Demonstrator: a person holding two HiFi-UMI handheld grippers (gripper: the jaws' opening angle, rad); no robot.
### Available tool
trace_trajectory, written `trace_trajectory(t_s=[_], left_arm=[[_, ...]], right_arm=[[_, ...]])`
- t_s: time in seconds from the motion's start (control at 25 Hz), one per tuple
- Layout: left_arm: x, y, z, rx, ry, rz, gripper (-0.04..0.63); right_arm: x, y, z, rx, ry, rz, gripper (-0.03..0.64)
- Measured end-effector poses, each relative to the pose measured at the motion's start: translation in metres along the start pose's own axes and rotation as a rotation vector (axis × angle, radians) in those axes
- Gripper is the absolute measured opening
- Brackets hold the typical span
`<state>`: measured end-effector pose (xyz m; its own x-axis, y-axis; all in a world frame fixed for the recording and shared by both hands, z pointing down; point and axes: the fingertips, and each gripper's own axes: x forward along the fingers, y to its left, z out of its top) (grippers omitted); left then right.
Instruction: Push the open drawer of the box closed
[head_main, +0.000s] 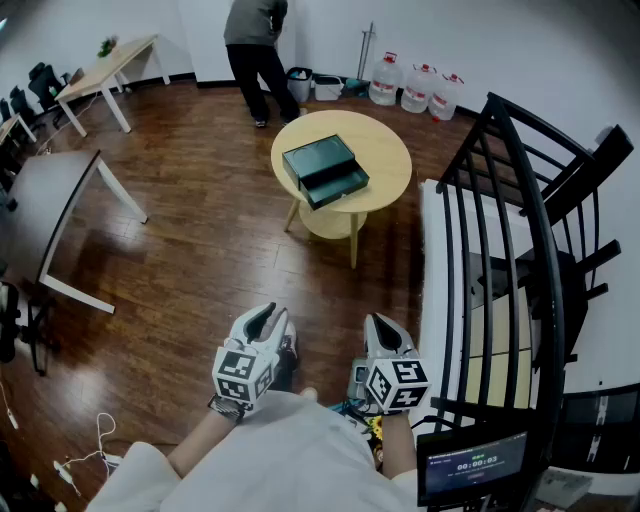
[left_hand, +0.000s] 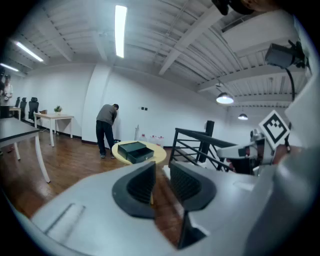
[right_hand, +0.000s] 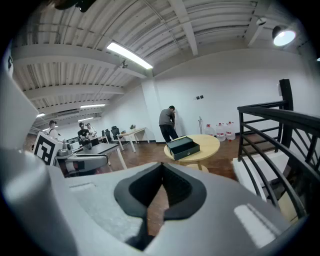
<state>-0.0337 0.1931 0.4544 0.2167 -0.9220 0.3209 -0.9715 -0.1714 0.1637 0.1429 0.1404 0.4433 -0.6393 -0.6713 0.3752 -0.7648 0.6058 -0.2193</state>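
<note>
An open-plan office: in the head view a pale wooden desk (head_main: 105, 62) and black swivel chairs (head_main: 38, 85) stand at eleven o'clock, big water jugs (head_main: 415, 88) line the white wall at one o'clock, and strip lights (left_hand: 120, 30) run along the exposed ceiling

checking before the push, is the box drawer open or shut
Open: the drawer juts out past the box front, its inside showing, on the round table.
</note>
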Motion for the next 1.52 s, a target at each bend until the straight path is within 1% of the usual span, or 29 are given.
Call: trace_trajectory(t_s=[0.2,0.28,0.32,0.36,0.44,0.6,0.72,0.8,0.92,1.08,1.24,1.4,1.52], left_arm=[[0.028,0.025,0.002,-0.023,-0.006,0.012,0.089],[0.045,0.038,0.002,-0.042,-0.004,0.015,0.058],[0.055,0.044,0.002,-0.040,0.003,0.017,0.038],[0.066,0.049,0.002,-0.030,0.013,0.015,0.032],[0.095,0.058,0.008,-0.017,0.031,-0.003,0.032],[0.148,0.074,0.028,-0.100,0.051,-0.071,0.006],[0.183,0.087,0.045,-0.102,0.058,-0.102,0.006],[0.201,0.100,0.056,-0.125,0.058,-0.110,0.006],[0.222,0.125,0.072,-0.132,0.048,-0.088,0.006],[0.241,0.152,0.087,-0.110,0.047,-0.041,0.006],[0.255,0.150,0.084,-0.070,0.059,-0.024,0.006],[0.259,0.143,0.069,-0.073,0.099,-0.008,0.006],[0.262,0.144,0.061,-0.040,0.115,0.040,0.011]], right_arm=[[0.029,-0.018,0.008,-0.007,0.001,-0.017,0.003],[0.045,-0.028,0.015,-0.024,0.008,-0.039,0.003],[0.054,-0.034,0.019,-0.032,0.012,-0.052,0.003],[0.063,-0.041,0.025,-0.037,0.014,-0.065,0.003],[0.084,-0.055,0.041,-0.040,0.013,-0.087,0.003],[0.127,-0.077,0.070,-0.046,0.033,-0.113,0.003],[0.162,-0.092,0.088,-0.049,0.058,-0.128,0.003],[0.184,-0.098,0.100,-0.060,0.066,-0.134,0.003],[0.207,-0.108,0.117,-0.074,0.060,-0.161,0.003],[0.226,-0.125,0.135,-0.031,0.050,-0.180,0.003],[0.237,-0.148,0.135,-0.033,0.088,-0.155,0.003],[0.242,-0.160,0.136,-0.052,0.108,-0.132,0.003],[0.247,-0.174,0.135,-0.030,0.100,-0.119,0.003]])
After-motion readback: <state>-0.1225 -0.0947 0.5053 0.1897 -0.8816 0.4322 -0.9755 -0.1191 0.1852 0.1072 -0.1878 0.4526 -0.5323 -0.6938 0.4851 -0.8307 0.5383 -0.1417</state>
